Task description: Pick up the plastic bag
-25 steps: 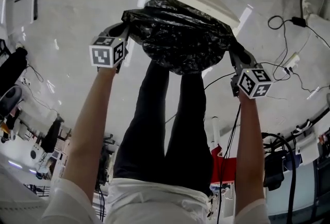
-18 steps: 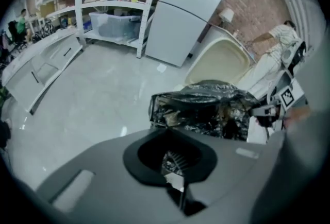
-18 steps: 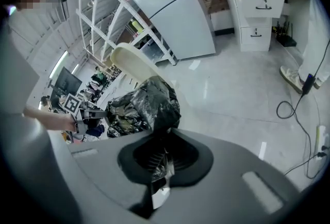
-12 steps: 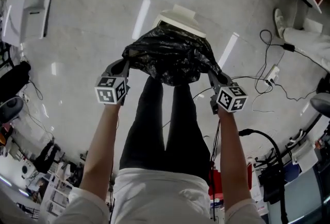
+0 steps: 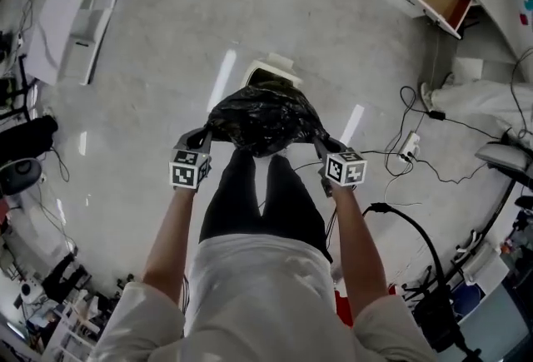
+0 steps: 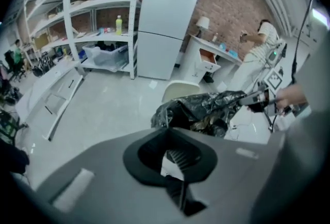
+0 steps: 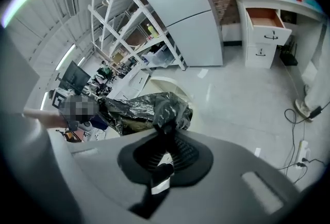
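Grey floor [image 5: 150, 61]: white bin [image 5: 268, 73]. Black bag [image 5: 262, 121], brownish contents inside, hangs over bin, stretched between left gripper [image 5: 202, 138] and right gripper [image 5: 320, 142], each pinching one edge.

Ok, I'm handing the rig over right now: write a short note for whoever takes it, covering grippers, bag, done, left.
Left hand-held gripper: shut on one edge of the plastic bag.
Right hand-held gripper: shut on the opposite edge.
The black bag hangs stretched between them, above the white bin on the floor.
Done: bag gripped and in the air.
Left: probably just keep both grips shut and carry it off.
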